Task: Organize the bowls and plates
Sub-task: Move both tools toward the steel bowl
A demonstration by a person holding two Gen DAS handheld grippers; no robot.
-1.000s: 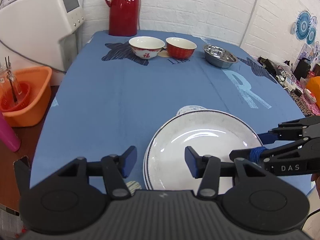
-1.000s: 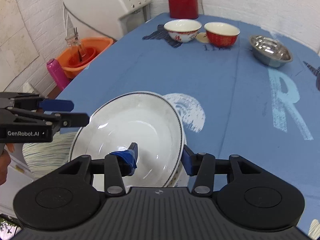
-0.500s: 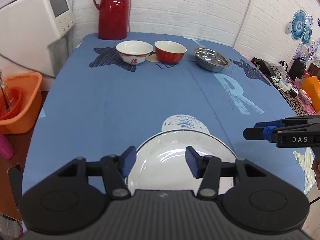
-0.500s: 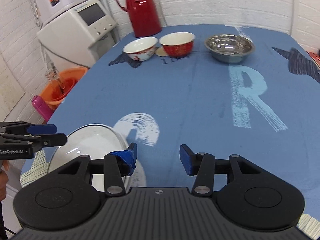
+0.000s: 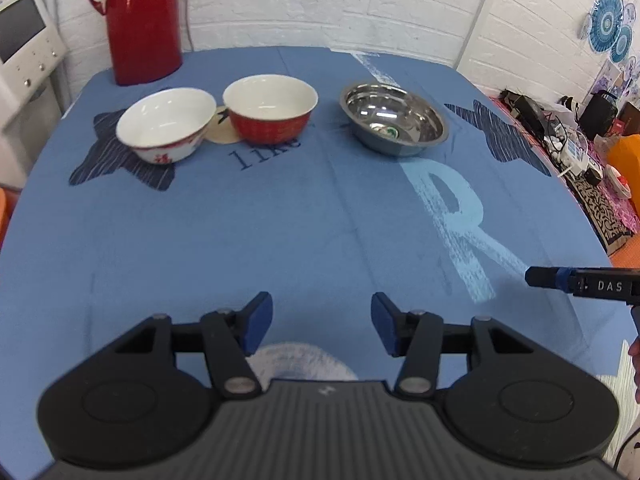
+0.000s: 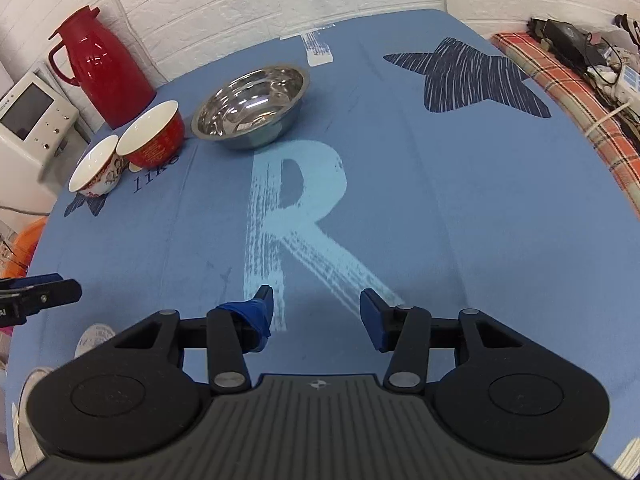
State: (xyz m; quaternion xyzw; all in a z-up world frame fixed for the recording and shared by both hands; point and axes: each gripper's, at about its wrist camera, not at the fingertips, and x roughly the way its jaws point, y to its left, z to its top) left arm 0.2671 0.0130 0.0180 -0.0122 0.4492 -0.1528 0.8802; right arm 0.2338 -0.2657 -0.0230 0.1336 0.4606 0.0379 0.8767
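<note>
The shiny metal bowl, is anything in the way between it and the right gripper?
No. Only bare blue tablecloth with a printed R lies between the open right gripper and the metal bowl.

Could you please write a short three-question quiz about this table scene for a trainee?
1. True or false: the left hand-held gripper holds a bowl.
2. Which bowl stands nearest the painted letter R? A) white bowl B) red bowl C) steel bowl
3. Fill in: behind the bowls stands a red ____.

Key: 1 false, its jaws are open and empty; 2 C; 3 thermos jug.
</note>
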